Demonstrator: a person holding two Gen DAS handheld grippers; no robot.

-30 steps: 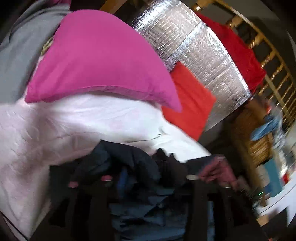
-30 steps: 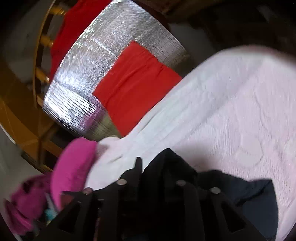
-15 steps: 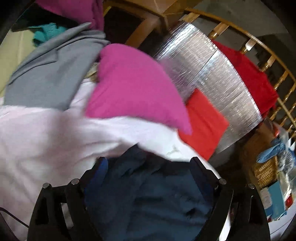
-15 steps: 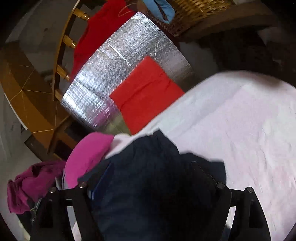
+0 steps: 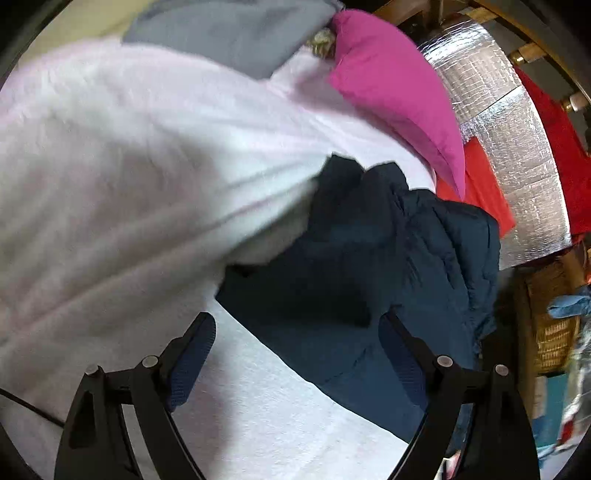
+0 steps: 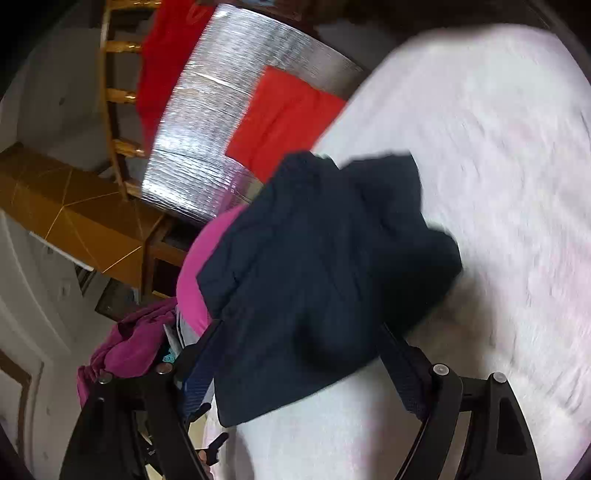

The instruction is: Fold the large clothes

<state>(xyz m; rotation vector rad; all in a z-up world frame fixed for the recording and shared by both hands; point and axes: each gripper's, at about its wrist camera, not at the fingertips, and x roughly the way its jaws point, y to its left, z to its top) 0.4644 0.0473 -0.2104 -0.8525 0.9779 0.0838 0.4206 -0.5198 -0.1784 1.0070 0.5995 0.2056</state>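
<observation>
A dark navy quilted garment (image 5: 373,280) lies bunched on the pale pink bedspread (image 5: 129,177), ahead and to the right of my left gripper (image 5: 297,350). That gripper stands open over bare bedspread, and only its right finger overlaps the cloth's lower edge. In the right wrist view the same navy garment (image 6: 317,280) lies in a heap just ahead of my right gripper (image 6: 297,363). Its jaws are spread wide, the cloth's near edge lies between them, and the pads do not press on it.
A magenta pillow (image 5: 395,85) and grey cloth (image 5: 236,29) lie at the bed's far side. Beyond the edge stand a silver foil-covered panel (image 6: 229,110) with red fabric (image 6: 284,118), wooden railings (image 6: 114,96), a wicker basket (image 5: 554,332) and purple clothes (image 6: 129,347).
Both grippers opened and let go of the navy garment, which now lies on the bedspread. Both then drew back from it, the left one swinging left over bare bedspread.
</observation>
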